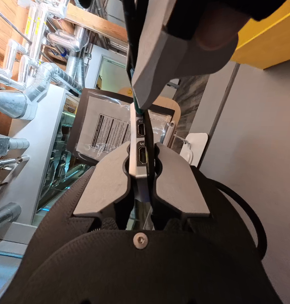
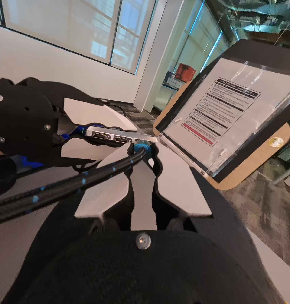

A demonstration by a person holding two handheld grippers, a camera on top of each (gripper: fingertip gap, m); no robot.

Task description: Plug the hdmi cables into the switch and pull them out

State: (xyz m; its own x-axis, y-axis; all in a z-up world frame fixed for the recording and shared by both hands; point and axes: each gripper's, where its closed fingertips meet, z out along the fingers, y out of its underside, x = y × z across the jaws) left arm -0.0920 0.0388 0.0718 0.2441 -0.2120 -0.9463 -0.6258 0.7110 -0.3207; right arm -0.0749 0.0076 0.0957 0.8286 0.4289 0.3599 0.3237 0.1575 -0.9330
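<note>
Brushed silver metal fills the middle of the left wrist view: the switch [image 1: 134, 164] stands edge-on at frame centre, clamped between the two grey fingers of the left gripper [image 1: 141, 162], which press on its flat faces. Two empty ports [image 1: 141, 143] face the camera along its narrow side. At the top of the frame the right gripper [image 1: 141, 108] reaches down to the far end of the switch, with a sliver of teal plug showing at its tip. A black cable [image 1: 148, 139] crosses in front of the ports. Behind stands a clear-fronted sign holder [image 1: 108, 118] with a printed sheet.

In the right wrist view the switch [image 2: 124, 135] lies left of centre, held by the left gripper [image 2: 108, 134] coming in from the left edge. The right gripper [image 2: 142, 148] is closed on the blue-collared plug [image 2: 141, 147] of the braided hdmi cable [image 2: 75, 182], right at the end port; the two ports beside it are empty. Whether the plug is fully seated cannot be told, since the fingers hide the joint. The sign holder [image 2: 223, 115] fills the right of the frame.

The risks from here, as I judge them: a push or pull off the port's axis could jam the connector, and the smooth switch could slide or twist in the left grip, being held only at one end. The taut cable trailing to lower left could also drag the plug sideways.
</note>
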